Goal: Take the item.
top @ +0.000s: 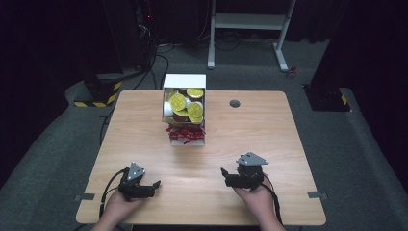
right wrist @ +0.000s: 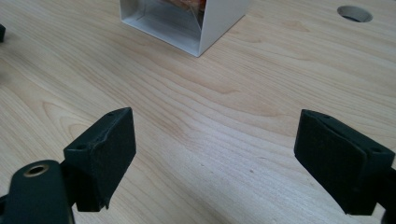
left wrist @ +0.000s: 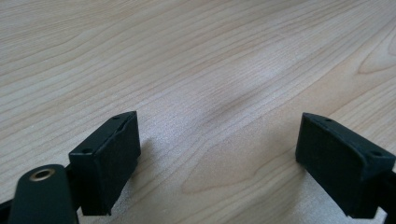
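My left hand-held gripper (top: 153, 185) rests low over the near left part of the wooden tabletop (top: 269, 125), held in my left hand (top: 115, 208), and its jaws stand wide apart with nothing between them; in the left gripper view I see bare wood grain between the two black pads (left wrist: 109, 158). In the middle of the tabletop, toward the far edge, stands a white box (top: 184, 81) with an open top. Its far compartment holds round pieces with yellow-green tops (top: 178, 101) and brown sides, and its near compartment holds small red pieces (top: 185, 133). To the right of the box there is a round cable hole (top: 234, 103) in the wood. My right hand-held gripper (top: 224, 174) is at the near right, in my right hand (top: 254, 197), pointing toward the left one and well apart from it. Its jaws are also released and empty. In the right gripper view, the near corner of the white box (right wrist: 219, 28) is ahead of the jaws, not touching them, and the cable hole (right wrist: 354, 13) is at the upper right.
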